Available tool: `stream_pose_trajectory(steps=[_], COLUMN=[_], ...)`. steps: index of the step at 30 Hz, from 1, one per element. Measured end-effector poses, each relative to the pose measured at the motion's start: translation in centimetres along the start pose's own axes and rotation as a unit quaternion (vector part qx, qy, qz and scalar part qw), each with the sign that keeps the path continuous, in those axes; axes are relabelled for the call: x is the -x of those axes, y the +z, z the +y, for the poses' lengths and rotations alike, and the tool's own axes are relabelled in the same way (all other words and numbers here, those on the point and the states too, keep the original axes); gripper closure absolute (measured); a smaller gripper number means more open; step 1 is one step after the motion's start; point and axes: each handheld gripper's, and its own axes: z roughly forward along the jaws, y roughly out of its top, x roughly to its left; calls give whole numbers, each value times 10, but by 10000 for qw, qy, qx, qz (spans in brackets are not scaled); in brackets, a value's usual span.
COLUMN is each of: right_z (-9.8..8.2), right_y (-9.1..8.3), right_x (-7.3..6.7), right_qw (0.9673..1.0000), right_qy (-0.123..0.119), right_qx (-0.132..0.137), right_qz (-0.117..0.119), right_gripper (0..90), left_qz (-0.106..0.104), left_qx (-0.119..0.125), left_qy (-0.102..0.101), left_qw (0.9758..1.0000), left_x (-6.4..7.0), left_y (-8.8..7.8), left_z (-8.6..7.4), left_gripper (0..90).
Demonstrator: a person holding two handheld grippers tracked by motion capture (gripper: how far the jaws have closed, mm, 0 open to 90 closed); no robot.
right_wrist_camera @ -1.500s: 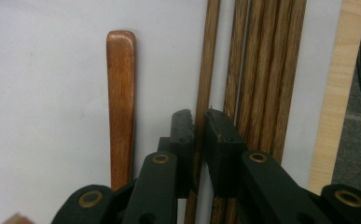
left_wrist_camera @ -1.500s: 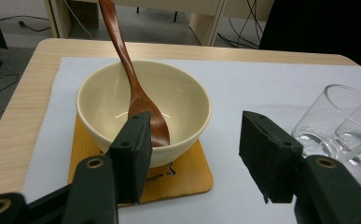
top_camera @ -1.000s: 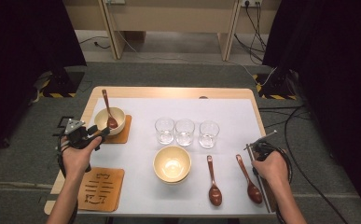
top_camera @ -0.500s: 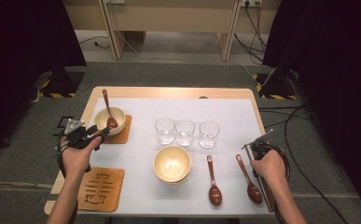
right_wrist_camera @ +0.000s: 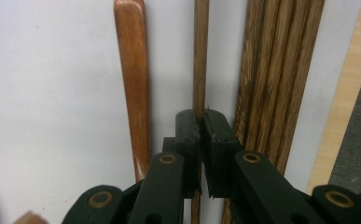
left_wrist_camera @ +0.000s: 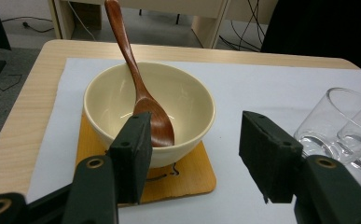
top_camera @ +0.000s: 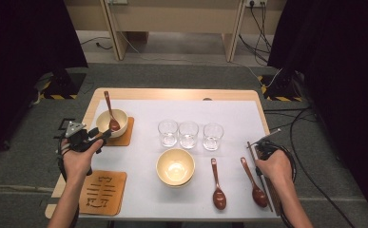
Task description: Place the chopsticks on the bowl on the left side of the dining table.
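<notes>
At table's right edge, my right gripper pinches one chopstick beside the bundle; a thin grip could let it swivel. Farther off, my left gripper stands open before the bowl.

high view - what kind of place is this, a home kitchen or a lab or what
Probably a recording lab or studio, not a kitchen: the table stands on grey carpet between black curtains, loose cables trail over the floor, and striped tape marks the stand feet.
</notes>
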Motion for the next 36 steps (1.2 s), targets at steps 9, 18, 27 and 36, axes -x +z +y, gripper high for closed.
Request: stream_pose_trajectory(steps=[9, 18, 27, 36], right_z=[6, 12, 16, 20], right_y=[-11, -21, -30, -42], right_x=[-3, -4, -7, -9], right_qw=[9991, 9966, 9930, 9871], right_qy=[-101, -145, -186, -263], right_qx=[403, 813, 1161, 1578], right_qz=[-63, -50, -61, -86], right_gripper=[857, 857, 857, 857], left_qz=[9, 9, 11, 15], left_qx=[24, -1, 5, 9], left_qy=[-20, -8, -1, 7], left_qw=[10000, 10000, 10000, 10000], left_x=[-1, 0, 0, 0], left_y=[-2, -1, -1, -2], left_z=[0, -1, -1, -1], left_gripper=[436, 435, 436, 435])
